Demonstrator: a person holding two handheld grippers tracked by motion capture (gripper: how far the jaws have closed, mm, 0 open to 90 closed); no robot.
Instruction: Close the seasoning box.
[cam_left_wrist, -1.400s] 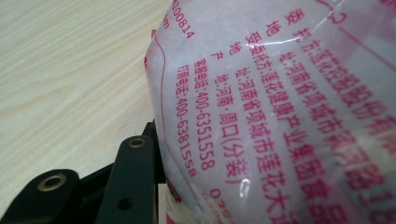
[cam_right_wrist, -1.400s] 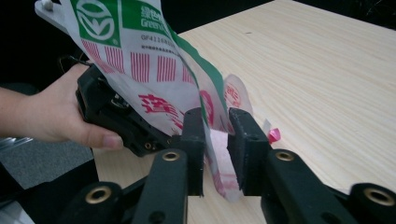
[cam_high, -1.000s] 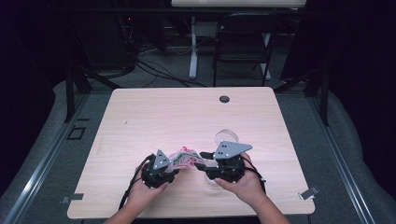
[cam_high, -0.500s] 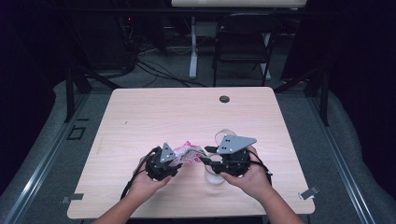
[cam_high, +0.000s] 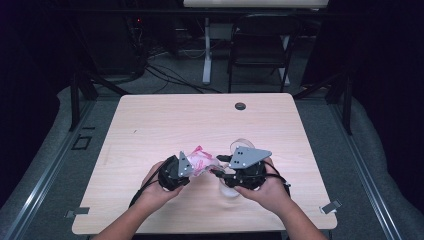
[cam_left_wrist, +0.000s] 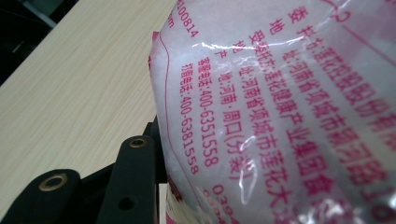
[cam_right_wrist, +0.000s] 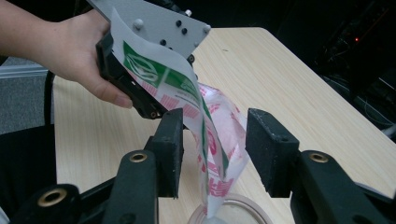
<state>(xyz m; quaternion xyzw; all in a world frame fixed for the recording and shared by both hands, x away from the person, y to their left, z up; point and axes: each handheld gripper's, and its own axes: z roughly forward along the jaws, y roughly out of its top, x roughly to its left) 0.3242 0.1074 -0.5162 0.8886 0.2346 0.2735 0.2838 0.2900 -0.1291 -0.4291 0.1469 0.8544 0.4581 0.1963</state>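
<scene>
Both our hands have drifted slightly rightward since a second ago, and the right gripper's jaws have just been opening, with the packet's corner hanging between them.

On the left, our left gripper (cam_high: 187, 167) pinches the pink-printed plastic packet (cam_high: 201, 161) by its upper part, holding it tilted above the table (cam_high: 150, 125) so its lower corner points down at the clear round cup (cam_right_wrist: 233, 210). To the right, our right gripper (cam_right_wrist: 212, 154) stands spread around that dangling corner, pads not pressing it. We judge this sets up pouring the packet's white contents into the cup below.
</scene>
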